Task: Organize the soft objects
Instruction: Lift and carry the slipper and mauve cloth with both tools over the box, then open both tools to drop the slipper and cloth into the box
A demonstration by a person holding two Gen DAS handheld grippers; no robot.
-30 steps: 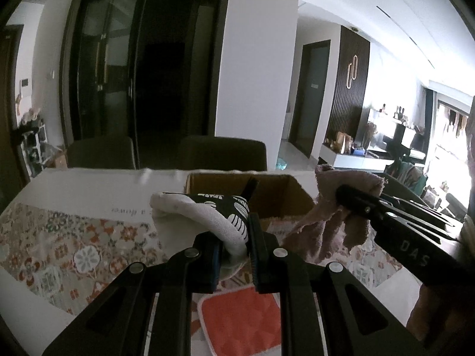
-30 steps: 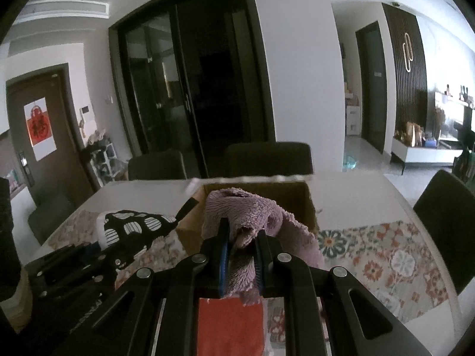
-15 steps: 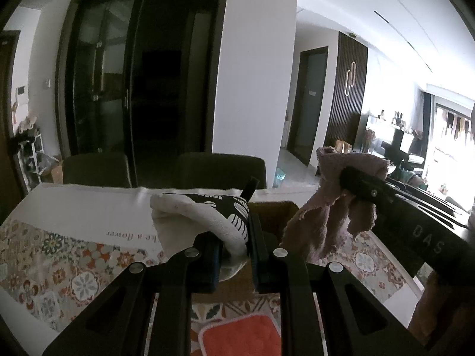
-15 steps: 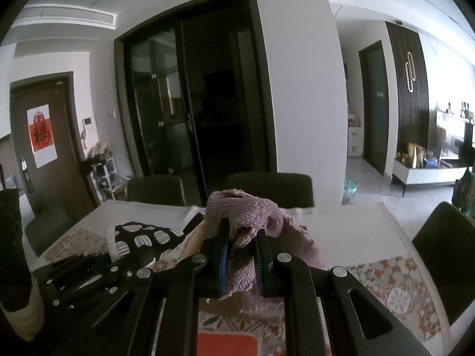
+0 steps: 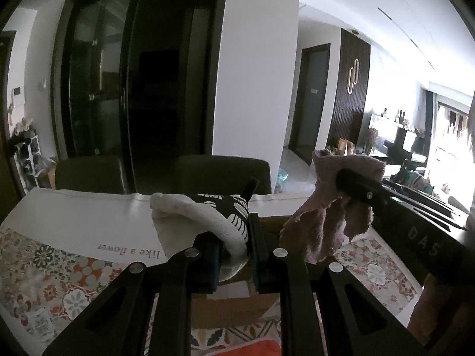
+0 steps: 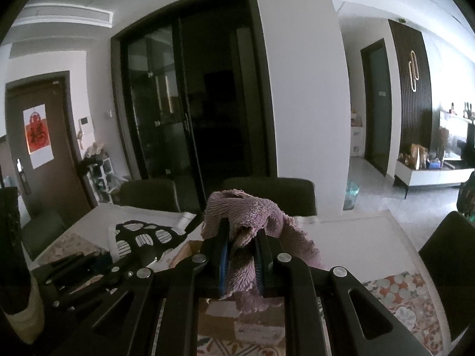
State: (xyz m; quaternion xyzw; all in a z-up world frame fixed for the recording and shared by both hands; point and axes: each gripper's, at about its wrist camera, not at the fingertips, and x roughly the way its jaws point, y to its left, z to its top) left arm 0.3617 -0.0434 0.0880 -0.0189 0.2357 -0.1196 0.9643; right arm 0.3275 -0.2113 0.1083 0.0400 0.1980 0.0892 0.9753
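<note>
Both of our grippers have risen and moved forward over the cardboard box (image 5: 225, 305). On the left, our left gripper (image 5: 234, 237) is clamped on the black-and-white mitt (image 5: 207, 216); on the right, our right gripper (image 6: 242, 252) pinches the pink cloth (image 6: 246, 216). Both now hang above the box, so we reckon release comes next.
</note>
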